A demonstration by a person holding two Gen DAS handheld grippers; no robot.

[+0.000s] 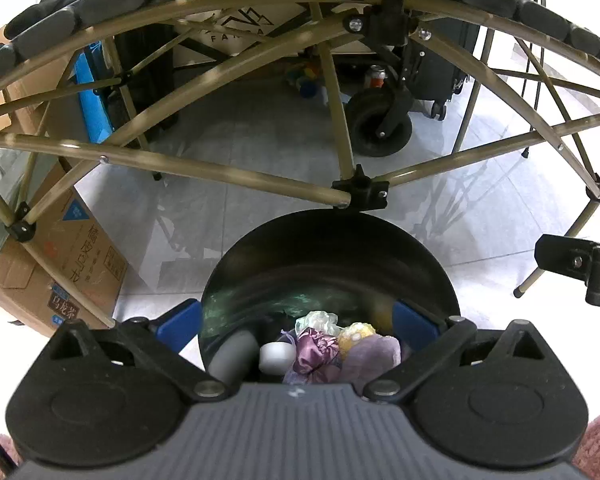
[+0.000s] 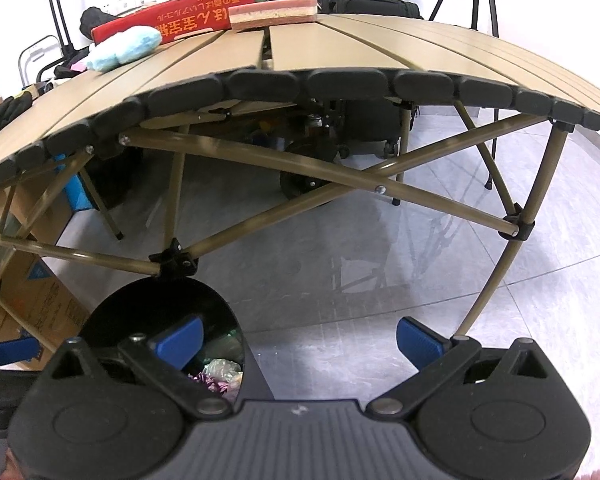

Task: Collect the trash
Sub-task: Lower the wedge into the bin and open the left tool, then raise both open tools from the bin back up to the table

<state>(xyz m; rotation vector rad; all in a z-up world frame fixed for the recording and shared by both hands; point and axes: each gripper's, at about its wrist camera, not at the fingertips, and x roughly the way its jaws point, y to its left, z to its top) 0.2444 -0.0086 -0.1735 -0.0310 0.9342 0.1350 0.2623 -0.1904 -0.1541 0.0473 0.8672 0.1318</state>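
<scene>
Trash sits at the bottom of your black bin, which stands upright on the grey tiled floor with its round mouth facing up, tucked just under the near edge of the folding table. Start with that table: its tan slats run away from you, capped with black end pieces, and its crossed legs meet in a black joint right at the bin's far rim. On the tabletop you have a long red box lying across the slats, a layered sponge beside it, and a fluffy pale blue cloth at the left. A cardboard box leans beside the bin on the left. Inside the bin, the pieces lie in a loose heap with no shared direction: a grey cylinder lying with its long axis toward you, a crumpled purple satin pouch, a pale lilac piece, a yellow crumpled wad, a thin greenish film and a small white roll. Your left gripper hangs over the bin mouth, its blue pads spread to full width and holding nothing. Your right gripper is just to the right of the bin, fingers equally wide apart and empty, over bare floor.
</scene>
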